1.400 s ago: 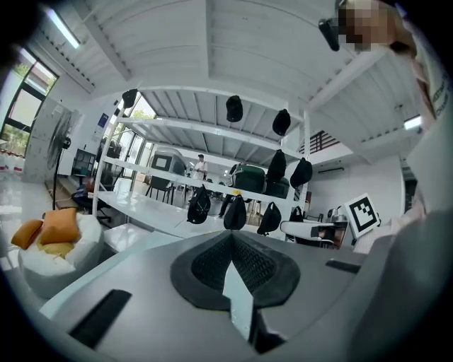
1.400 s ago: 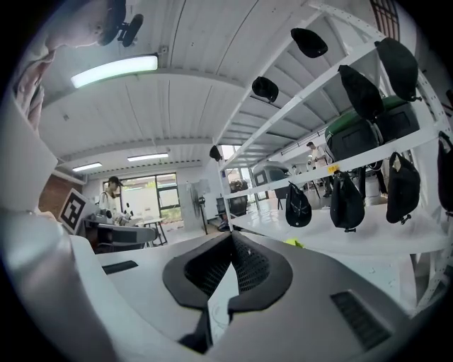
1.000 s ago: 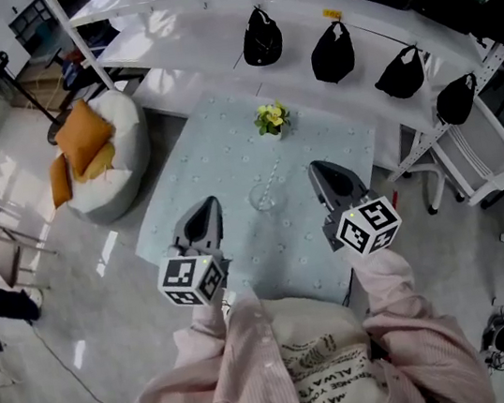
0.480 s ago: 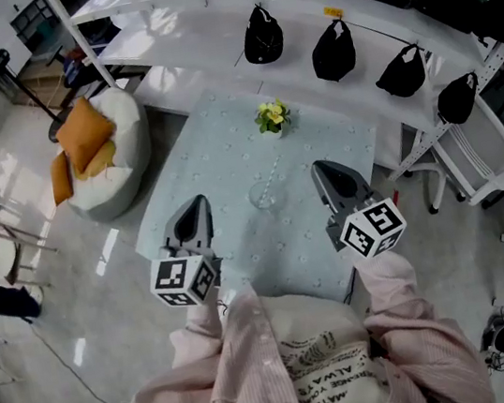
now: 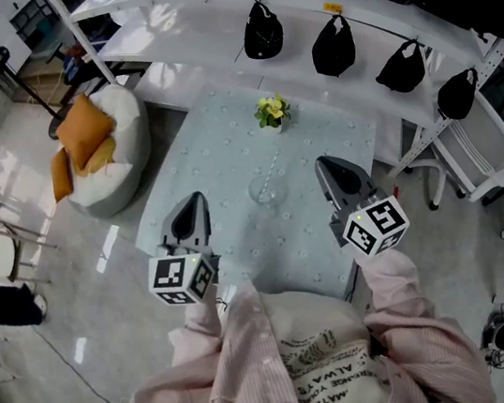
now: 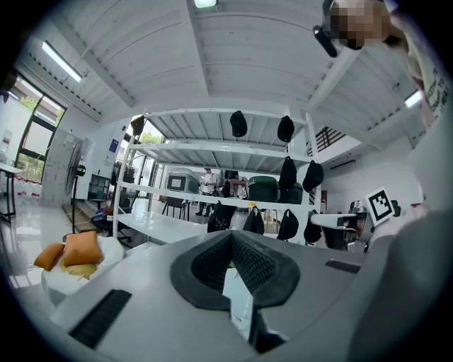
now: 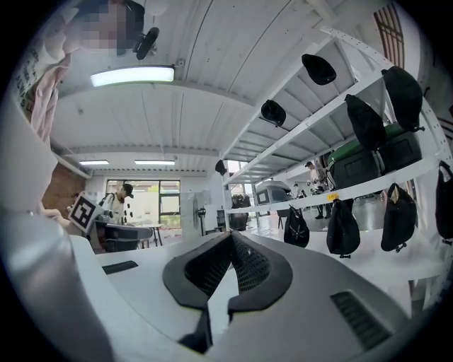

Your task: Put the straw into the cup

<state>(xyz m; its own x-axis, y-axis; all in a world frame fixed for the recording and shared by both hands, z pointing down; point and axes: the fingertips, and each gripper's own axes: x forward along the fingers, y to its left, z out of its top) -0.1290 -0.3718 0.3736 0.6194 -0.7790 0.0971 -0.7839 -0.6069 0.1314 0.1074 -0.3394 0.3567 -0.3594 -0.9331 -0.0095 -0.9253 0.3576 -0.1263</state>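
A clear glass cup (image 5: 262, 194) stands mid-table on the pale blue cloth (image 5: 211, 150). A thin clear straw (image 5: 271, 169) rises out of the cup and leans toward the far side. My left gripper (image 5: 192, 200) hovers over the table's left near part, left of the cup and apart from it. It is shut and empty, and its tips meet in the left gripper view (image 6: 228, 235). My right gripper (image 5: 323, 165) is to the right of the cup, also clear of it. It too is shut on nothing, with its tips together in the right gripper view (image 7: 231, 235).
A small pot of yellow flowers (image 5: 270, 112) sits at the table's far edge. Behind it a white shelf (image 5: 207, 37) carries several black bags (image 5: 261, 38). A white beanbag with orange cushions (image 5: 97, 154) lies left of the table, and a white chair (image 5: 473, 161) stands to the right.
My left gripper has drifted slightly to the left and the right one slightly to the right. The cup and straw have not moved.
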